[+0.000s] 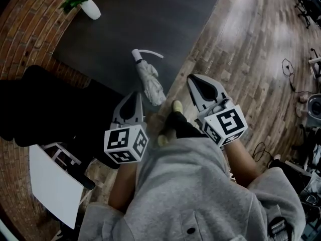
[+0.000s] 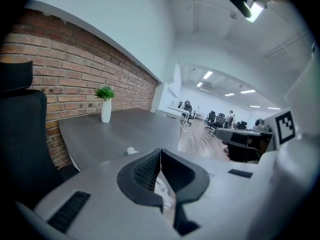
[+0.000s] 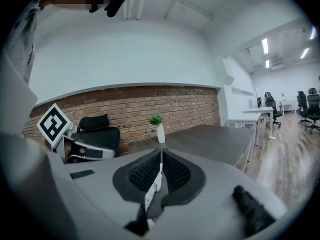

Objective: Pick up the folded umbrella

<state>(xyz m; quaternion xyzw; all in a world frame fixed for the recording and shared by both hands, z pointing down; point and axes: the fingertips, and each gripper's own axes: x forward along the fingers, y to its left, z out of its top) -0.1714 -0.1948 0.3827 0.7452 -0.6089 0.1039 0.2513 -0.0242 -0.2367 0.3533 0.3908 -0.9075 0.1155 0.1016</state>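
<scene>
I see the folded white umbrella (image 1: 150,83) lying on the dark table (image 1: 150,19), at the near right corner of the tabletop. Its curved handle (image 1: 149,52) points toward the middle of the table, and its other end reaches the corner's edge.

My left gripper (image 1: 134,95) hangs just short of the near edge, a little left of the umbrella and not touching it. In the left gripper view its fingers (image 2: 150,171) are closed together, the tips meeting with nothing pinched between them. Over the gripper's body a small white bit of the umbrella (image 2: 131,151) peeks up on the tabletop ahead.

My right gripper (image 1: 193,79) is off the table's right edge, above the wooden floor (image 1: 251,44) and to the right of the umbrella, apart from it. Its fingers (image 3: 175,171) are also together at the tips and grip nothing.

A white vase (image 1: 92,9) with a green plant stands near the far left corner of the tabletop, well apart from the umbrella. A black chair (image 1: 45,109) sits off the table's near left side.
</scene>
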